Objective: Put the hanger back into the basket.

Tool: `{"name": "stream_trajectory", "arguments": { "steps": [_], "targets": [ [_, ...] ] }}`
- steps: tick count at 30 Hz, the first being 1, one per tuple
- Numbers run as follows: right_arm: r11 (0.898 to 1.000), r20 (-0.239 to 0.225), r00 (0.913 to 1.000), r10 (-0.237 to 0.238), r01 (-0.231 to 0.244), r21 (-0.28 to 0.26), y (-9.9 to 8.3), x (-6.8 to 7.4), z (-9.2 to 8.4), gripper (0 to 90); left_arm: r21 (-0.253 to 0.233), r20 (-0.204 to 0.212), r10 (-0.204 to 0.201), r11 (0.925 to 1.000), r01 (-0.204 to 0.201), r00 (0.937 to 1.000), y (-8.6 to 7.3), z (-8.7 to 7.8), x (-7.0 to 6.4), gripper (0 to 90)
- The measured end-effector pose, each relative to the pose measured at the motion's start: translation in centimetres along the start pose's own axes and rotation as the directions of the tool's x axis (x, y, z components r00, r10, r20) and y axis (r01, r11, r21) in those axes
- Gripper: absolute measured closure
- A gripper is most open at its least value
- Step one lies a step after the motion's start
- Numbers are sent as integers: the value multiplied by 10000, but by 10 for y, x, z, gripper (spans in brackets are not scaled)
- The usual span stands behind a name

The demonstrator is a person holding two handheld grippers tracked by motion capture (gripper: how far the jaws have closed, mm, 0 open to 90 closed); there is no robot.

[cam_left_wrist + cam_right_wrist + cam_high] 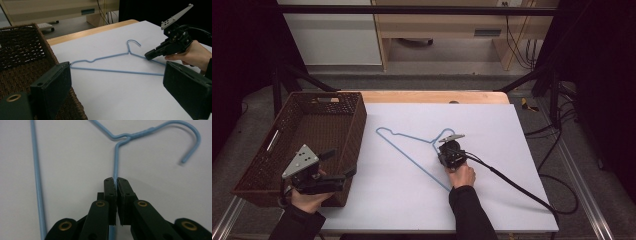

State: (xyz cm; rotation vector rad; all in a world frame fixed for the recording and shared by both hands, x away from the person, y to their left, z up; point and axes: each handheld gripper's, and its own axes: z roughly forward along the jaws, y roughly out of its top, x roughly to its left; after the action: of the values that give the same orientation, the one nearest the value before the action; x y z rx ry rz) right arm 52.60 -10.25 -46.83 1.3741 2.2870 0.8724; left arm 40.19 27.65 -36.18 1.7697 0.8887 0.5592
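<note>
The blue wire hanger (414, 145) is laid flat on the white table sheet (492, 200), hook toward the far edge, its long bar running diagonally toward the person. One sloping shoulder wire, just below the neck, is pinched between the closed jaws of the right gripper (116, 185). The left gripper (117, 82) is held apart with jaws spread, empty, beside the wicker basket (259, 165), which lies well to the hanger's left.
</note>
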Motion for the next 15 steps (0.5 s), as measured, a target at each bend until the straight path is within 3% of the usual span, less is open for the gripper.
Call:
{"name": "stream_trajectory", "arguments": {
  "steps": [10, 15],
  "targets": [
    [9985, -30, 9993, -379, 377, -390, 0, 2, -7, 875, 100, 63, 27, 9999, -28, 10000, 0, 3, -4, 80],
    [9985, -119, 9985, -528, 526, -155, -1, 2, -5, 875, 117, 167, -109, 9999, 107, 9998, 0, 5, -5, 84]
  ]
}}
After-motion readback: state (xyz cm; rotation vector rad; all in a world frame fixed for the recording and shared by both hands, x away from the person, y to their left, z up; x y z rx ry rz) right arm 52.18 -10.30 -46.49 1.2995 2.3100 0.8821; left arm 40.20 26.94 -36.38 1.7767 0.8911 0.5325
